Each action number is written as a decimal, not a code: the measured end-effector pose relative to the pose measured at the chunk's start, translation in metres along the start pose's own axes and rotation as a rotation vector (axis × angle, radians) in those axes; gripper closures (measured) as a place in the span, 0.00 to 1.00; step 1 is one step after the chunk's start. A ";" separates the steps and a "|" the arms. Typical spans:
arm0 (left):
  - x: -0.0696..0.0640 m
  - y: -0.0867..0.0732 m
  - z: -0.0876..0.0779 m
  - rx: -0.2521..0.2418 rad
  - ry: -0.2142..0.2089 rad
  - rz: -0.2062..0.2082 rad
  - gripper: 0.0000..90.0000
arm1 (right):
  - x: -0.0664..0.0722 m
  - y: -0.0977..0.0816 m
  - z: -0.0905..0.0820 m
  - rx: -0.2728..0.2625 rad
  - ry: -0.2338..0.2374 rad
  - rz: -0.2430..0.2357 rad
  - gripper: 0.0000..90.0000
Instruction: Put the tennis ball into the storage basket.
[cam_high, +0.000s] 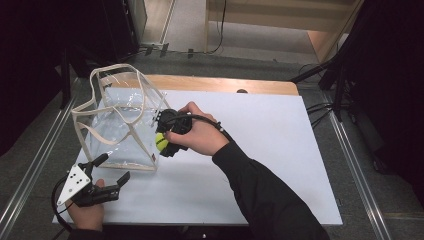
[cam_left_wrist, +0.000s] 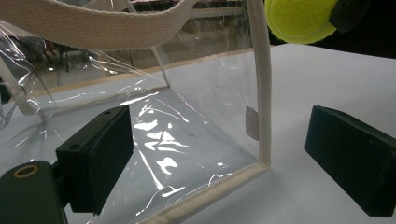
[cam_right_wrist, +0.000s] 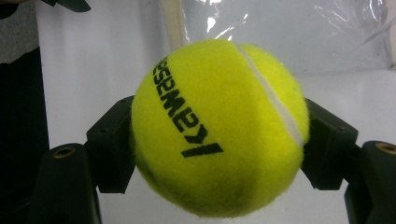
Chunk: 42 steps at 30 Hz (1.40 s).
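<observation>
A yellow tennis ball (cam_right_wrist: 219, 128) with black lettering sits clamped between the two black jaws of my right gripper (cam_right_wrist: 219, 140). In the high view that right gripper (cam_high: 164, 141) holds the tennis ball (cam_high: 160, 141) above the table, against the right front corner of a clear plastic bag (cam_high: 120, 125) with cream webbing trim and handles. My left gripper (cam_high: 114, 170) rests low at the table's front left, jaws wide apart and empty, pointing at the bag's front corner. In the left gripper view the bag's corner seam (cam_left_wrist: 261, 93) stands between the jaws, the tennis ball (cam_left_wrist: 299, 18) at the top right.
The white tabletop (cam_high: 270, 145) extends to the right of the bag. A wooden strip (cam_high: 225, 84) runs along its far edge. Metal rails (cam_high: 350, 150) flank both sides, and dark stands and cables sit beyond the right rail.
</observation>
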<state>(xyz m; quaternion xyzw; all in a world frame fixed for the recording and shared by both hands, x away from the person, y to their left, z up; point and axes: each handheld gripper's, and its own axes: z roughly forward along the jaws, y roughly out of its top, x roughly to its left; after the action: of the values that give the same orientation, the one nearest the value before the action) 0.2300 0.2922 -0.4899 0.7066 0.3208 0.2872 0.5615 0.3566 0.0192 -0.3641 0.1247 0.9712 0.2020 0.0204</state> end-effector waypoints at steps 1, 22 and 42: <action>0.000 0.000 0.000 -0.001 0.000 -0.001 0.09 | 0.000 0.001 -0.001 0.000 0.001 -0.009 0.26; 0.001 0.000 0.000 -0.005 -0.001 -0.001 0.09 | -0.007 0.020 -0.027 -0.017 0.016 -0.010 0.26; 0.001 0.000 0.000 -0.004 0.003 -0.002 0.09 | -0.010 0.038 -0.048 -0.007 0.012 -0.040 0.26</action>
<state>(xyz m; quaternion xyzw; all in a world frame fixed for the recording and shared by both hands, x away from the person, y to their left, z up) 0.2302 0.2931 -0.4898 0.7048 0.3220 0.2881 0.5627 0.3711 0.0314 -0.3046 0.1037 0.9729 0.2059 0.0189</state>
